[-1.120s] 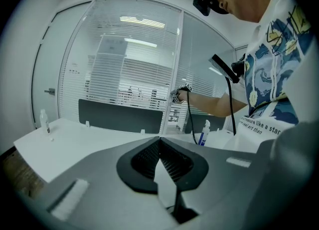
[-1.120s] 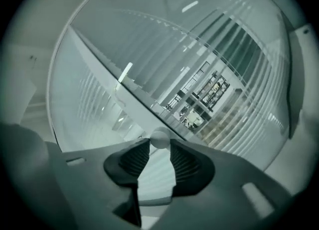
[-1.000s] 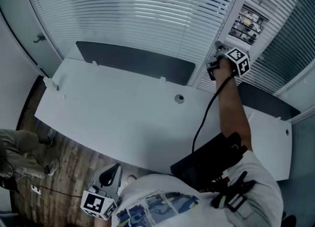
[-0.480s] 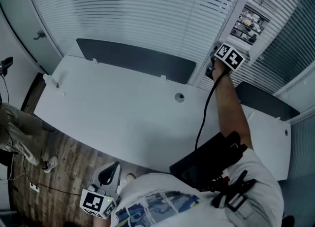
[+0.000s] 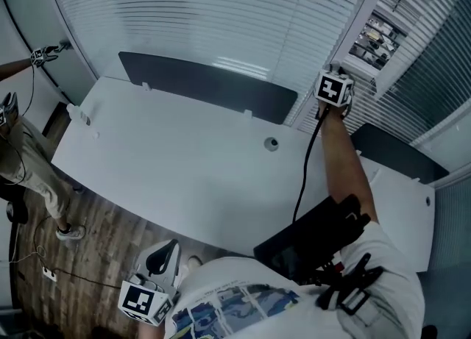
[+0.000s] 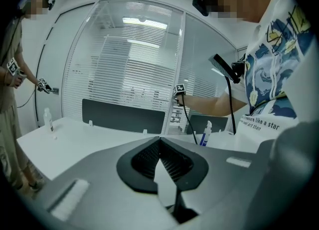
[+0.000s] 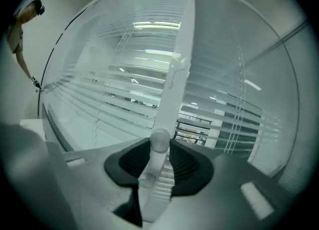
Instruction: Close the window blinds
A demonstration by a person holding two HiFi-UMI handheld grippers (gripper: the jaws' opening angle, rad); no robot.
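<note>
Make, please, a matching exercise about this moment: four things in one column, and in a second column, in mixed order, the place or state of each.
Things:
1. right claw
2. left claw
3. dark panel
4. small bottle

Places or states:
A. shut, with nothing in it
B. at the left end of the desk
C. shut on the blind wand
D. standing along the desk's far edge

Pairs: 1-C, 2-A, 3-D, 4-B.

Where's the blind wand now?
The wand is clamped in the right tongs, in front of the white window post, past the desk's far edge at head view's upper right.
</note>
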